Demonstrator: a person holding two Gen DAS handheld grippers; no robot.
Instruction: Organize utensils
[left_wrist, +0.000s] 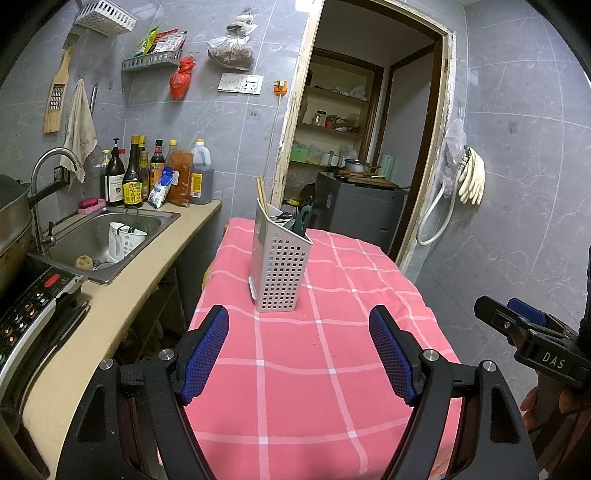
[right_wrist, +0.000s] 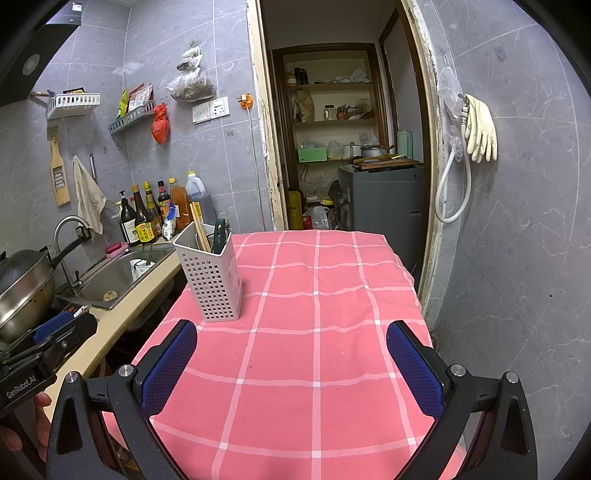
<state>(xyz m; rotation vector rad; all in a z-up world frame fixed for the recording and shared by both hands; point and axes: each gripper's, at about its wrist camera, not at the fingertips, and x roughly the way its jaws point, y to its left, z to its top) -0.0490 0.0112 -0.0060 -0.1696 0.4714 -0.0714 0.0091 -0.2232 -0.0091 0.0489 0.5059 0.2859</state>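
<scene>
A white perforated utensil holder (left_wrist: 279, 268) stands upright on the pink checked tablecloth (left_wrist: 317, 369). It holds wooden chopsticks (left_wrist: 261, 190), a green-handled tool (left_wrist: 303, 218) and some metal utensils. In the right wrist view the holder (right_wrist: 212, 275) is at the table's left edge, with chopsticks (right_wrist: 199, 230) and the green handle (right_wrist: 218, 234). My left gripper (left_wrist: 299, 354) is open and empty, a little short of the holder. My right gripper (right_wrist: 291, 365) is open and empty over the cloth (right_wrist: 314, 332), to the right of the holder.
A counter (left_wrist: 122, 306) runs along the left with a steel sink (left_wrist: 107, 236), a faucet (left_wrist: 48, 177), sauce bottles (left_wrist: 147, 177) and a wok (right_wrist: 22, 288). An open doorway (right_wrist: 343, 147) with shelves lies behind the table. The right gripper's body (left_wrist: 535, 339) shows at the right.
</scene>
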